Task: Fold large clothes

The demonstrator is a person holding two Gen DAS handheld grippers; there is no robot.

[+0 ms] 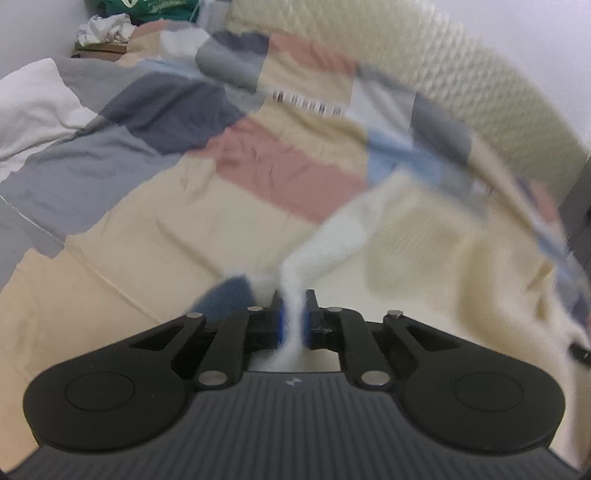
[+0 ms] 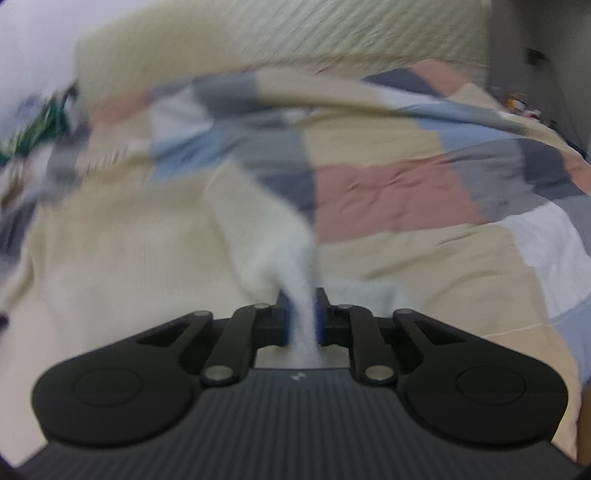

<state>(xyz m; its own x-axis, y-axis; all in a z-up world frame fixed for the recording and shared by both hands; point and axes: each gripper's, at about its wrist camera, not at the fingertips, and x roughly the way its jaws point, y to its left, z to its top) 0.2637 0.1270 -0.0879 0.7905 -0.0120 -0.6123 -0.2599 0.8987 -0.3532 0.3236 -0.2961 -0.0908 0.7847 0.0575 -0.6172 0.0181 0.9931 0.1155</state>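
A large cream-white garment [image 1: 436, 236] lies spread over a patchwork bed cover, blurred by motion. My left gripper [image 1: 294, 314] is shut on a pinched white edge of the garment, which rises from the jaws toward the right. The garment also shows in the right wrist view [image 2: 122, 258], at the left and middle. My right gripper [image 2: 303, 317] is shut on another white edge of it, which stretches up and to the left from the jaws. Both pinched edges are held above the bed.
The bed cover [image 1: 155, 206] has beige, pink, grey and blue patches. A cream quilted headboard [image 1: 461, 74] curves behind it. A white pillow [image 1: 33, 99] lies at the left. Crumpled white and green clothes [image 1: 110, 22] sit at the far left corner.
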